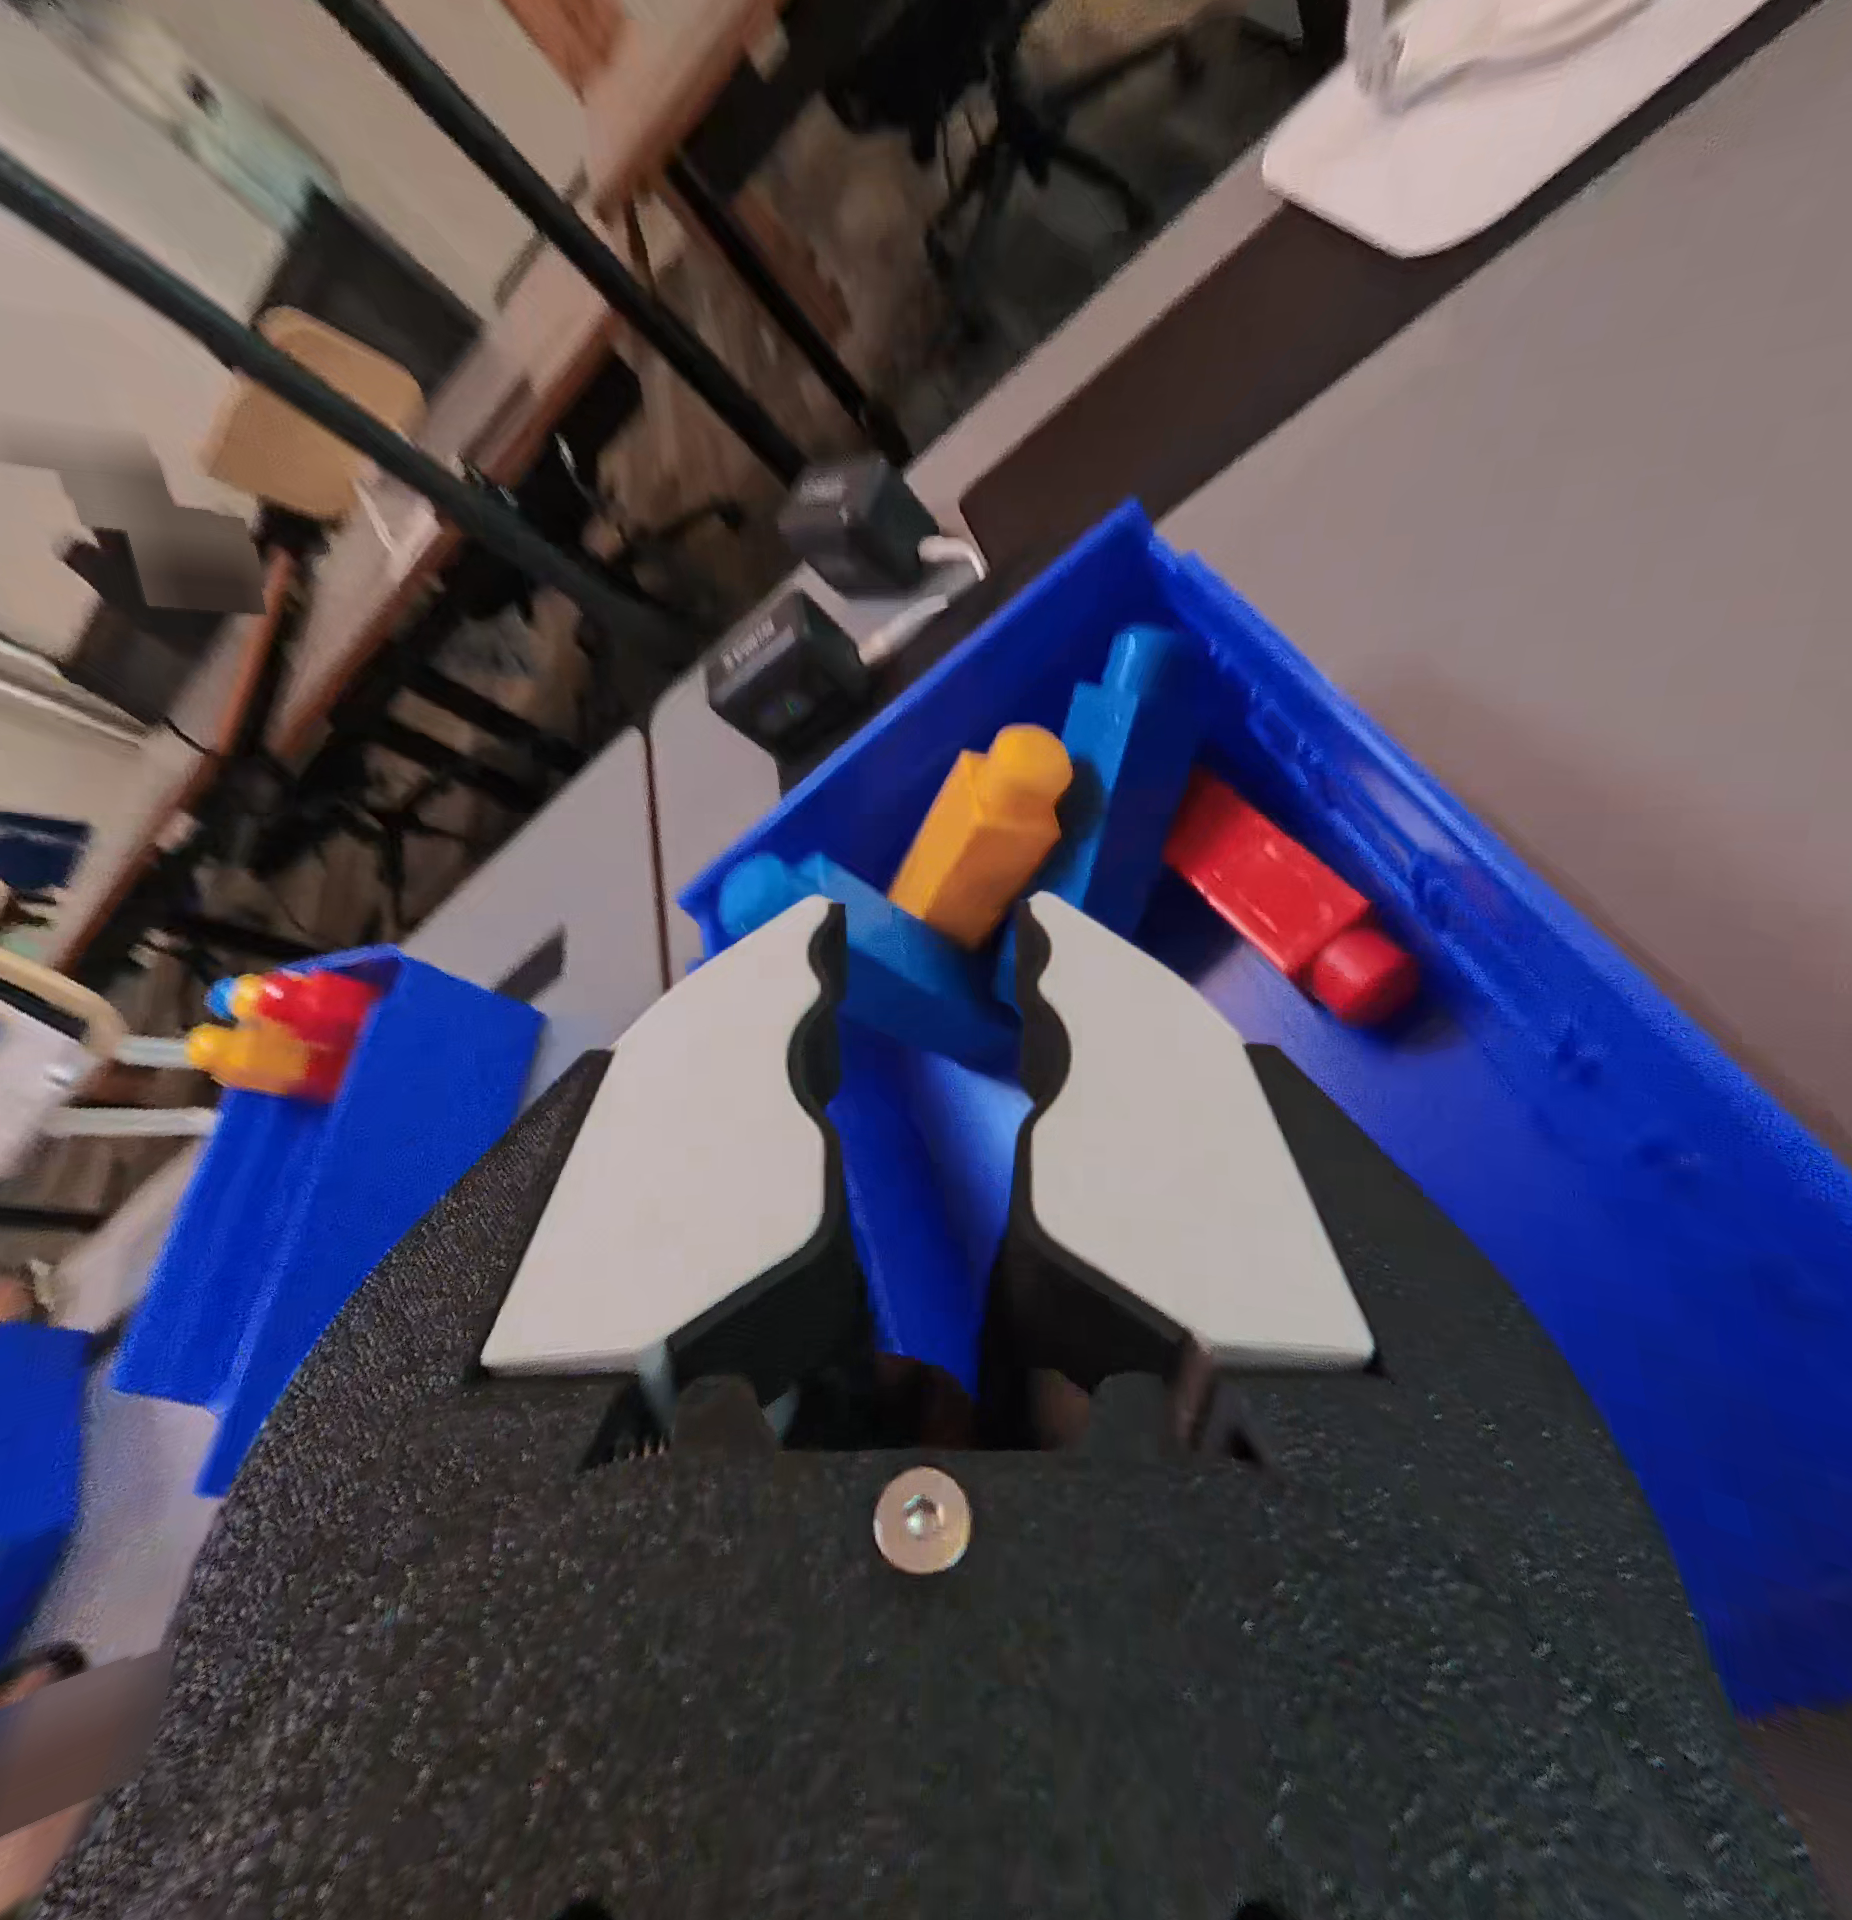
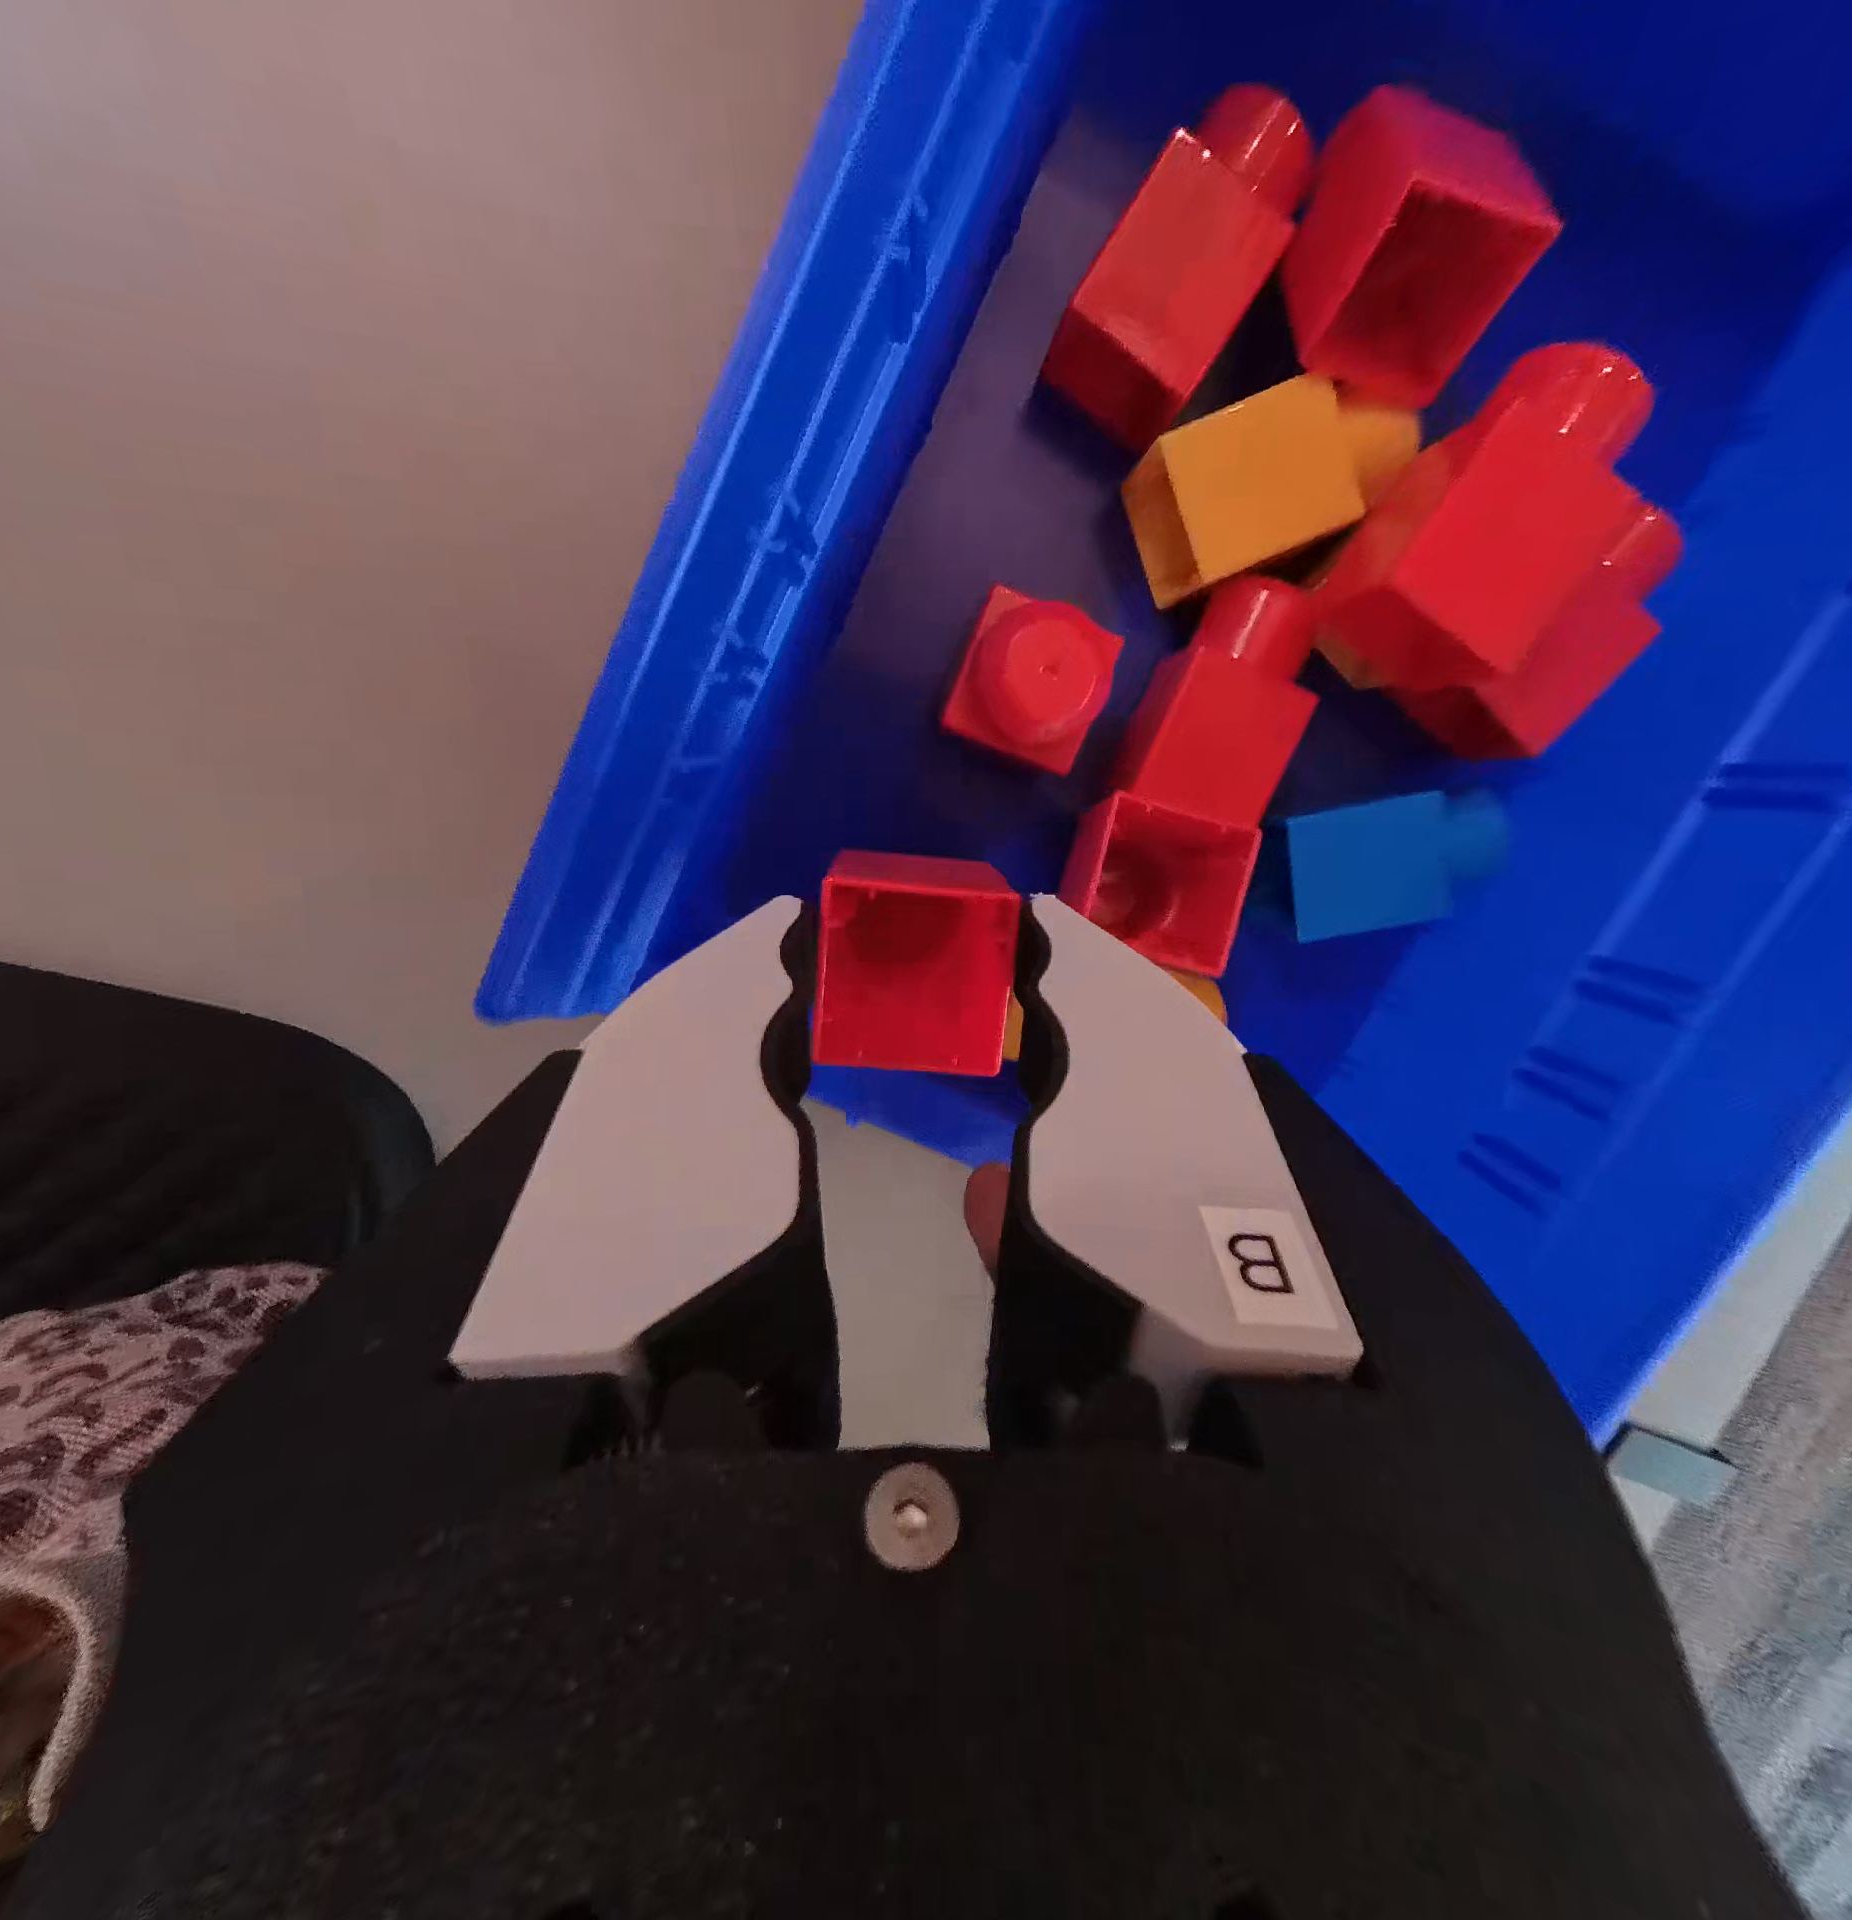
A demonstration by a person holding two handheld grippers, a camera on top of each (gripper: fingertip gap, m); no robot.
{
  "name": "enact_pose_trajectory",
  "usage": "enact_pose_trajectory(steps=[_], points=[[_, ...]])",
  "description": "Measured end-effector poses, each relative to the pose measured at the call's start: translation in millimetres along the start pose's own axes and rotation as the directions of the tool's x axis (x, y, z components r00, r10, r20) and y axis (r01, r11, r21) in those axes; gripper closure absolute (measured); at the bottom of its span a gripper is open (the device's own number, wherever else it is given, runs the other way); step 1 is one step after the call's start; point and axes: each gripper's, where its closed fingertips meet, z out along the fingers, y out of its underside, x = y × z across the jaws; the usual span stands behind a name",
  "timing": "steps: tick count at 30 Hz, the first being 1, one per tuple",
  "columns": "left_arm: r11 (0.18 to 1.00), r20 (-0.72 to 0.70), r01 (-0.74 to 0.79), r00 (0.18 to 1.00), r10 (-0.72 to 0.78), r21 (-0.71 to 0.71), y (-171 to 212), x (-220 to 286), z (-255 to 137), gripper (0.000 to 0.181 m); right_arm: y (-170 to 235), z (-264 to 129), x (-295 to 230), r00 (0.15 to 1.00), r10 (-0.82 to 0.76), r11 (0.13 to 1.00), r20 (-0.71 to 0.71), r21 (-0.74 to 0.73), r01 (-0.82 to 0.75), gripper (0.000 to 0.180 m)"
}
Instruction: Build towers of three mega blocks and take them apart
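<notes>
In the left wrist view my left gripper [image 1: 924,935] is partly open over the near wall of a blue bin [image 1: 1587,1091]. Just past its tips lie a blue block [image 1: 901,971] and an orange block [image 1: 979,831]; no grip on either shows. A second blue block [image 1: 1130,748] and a red block [image 1: 1286,904] lie deeper in the bin. In the right wrist view my right gripper [image 2: 914,914] is shut on a red block [image 2: 914,961], hollow underside towards the camera, above the near end of a blue bin [image 2: 797,436] that holds several red blocks [image 2: 1171,270], an orange block [image 2: 1254,488] and a blue block [image 2: 1369,862].
A second blue bin [image 1: 319,1174] stands to the left with red and orange block studs [image 1: 278,1029] sticking out. Small black cameras [image 1: 797,665] sit behind the bin on the grey table [image 1: 1576,520]. A patterned sleeve [image 2: 122,1382] is at the lower left. Some 65 centimetres of space lies between my two pairs of fingers.
</notes>
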Motion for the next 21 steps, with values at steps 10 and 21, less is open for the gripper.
enact_pose_trajectory(steps=[10, 21], points=[[0.981, -0.2, 0.034, 0.977, -0.073, -0.192, 48, 36, 34, 0.137, -5, 17, 3, 0.998, 0.048, 0.998, 0.026, -0.041, -0.047, 0.143], [0.996, -0.093, 0.055, 0.994, -0.062, -0.07, 32, 31, 73, 0.133, -12, 10, 4, 0.999, 0.036, 0.999, -0.018, -0.019, -0.037, 0.13]])
